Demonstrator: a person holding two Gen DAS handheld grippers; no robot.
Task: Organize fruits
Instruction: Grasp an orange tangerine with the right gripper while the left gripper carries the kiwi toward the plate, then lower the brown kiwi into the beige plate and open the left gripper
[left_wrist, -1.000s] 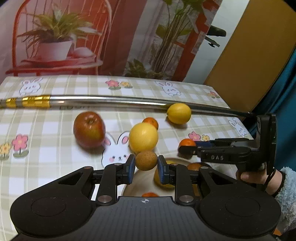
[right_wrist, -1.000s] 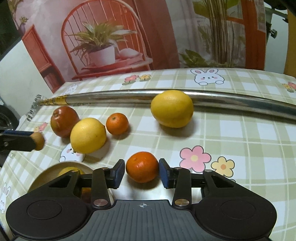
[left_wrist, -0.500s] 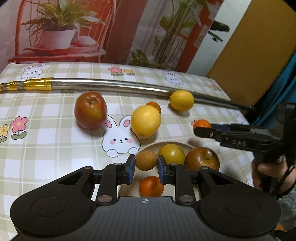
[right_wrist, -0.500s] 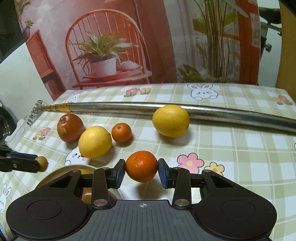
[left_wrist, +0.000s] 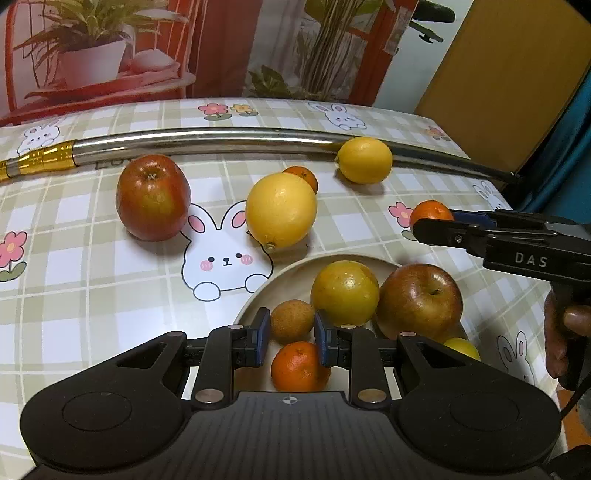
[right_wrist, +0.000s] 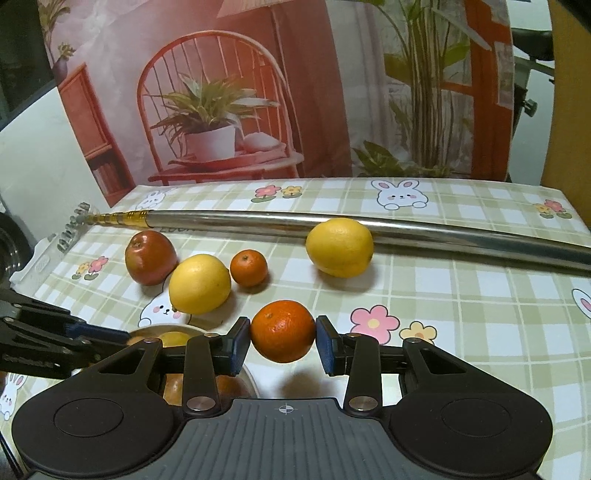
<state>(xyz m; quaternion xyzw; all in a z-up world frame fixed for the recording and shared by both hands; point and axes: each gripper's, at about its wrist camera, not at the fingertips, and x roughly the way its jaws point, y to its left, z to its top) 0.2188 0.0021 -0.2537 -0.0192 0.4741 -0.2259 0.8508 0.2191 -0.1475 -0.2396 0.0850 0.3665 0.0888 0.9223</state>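
My left gripper (left_wrist: 291, 338) is shut on a small brown round fruit (left_wrist: 291, 320), held over the cream bowl (left_wrist: 284, 273). In the bowl lie a yellow citrus (left_wrist: 344, 291), a red apple (left_wrist: 419, 297), a mandarin (left_wrist: 297, 366) and a small yellow fruit (left_wrist: 463, 347). My right gripper (right_wrist: 282, 341) is shut on an orange mandarin (right_wrist: 282, 330), lifted above the tablecloth with its shadow below. The same mandarin (left_wrist: 430, 212) shows at the right gripper's tips in the left wrist view. On the table lie a red apple (left_wrist: 152, 197), a big lemon (left_wrist: 280, 210), a small mandarin (left_wrist: 303, 176) and another lemon (left_wrist: 364, 159).
A long steel tube (left_wrist: 221, 138) with a gold band lies across the far side of the checked rabbit tablecloth (left_wrist: 92, 280). A printed backdrop stands behind the table. A hand (left_wrist: 565, 332) grips the right tool at the right edge. The left gripper (right_wrist: 40, 341) reaches in from the left.
My left gripper has come down and forward over the bowl with the brown fruit. My right gripper has lifted the mandarin off the cloth and drawn back a little.
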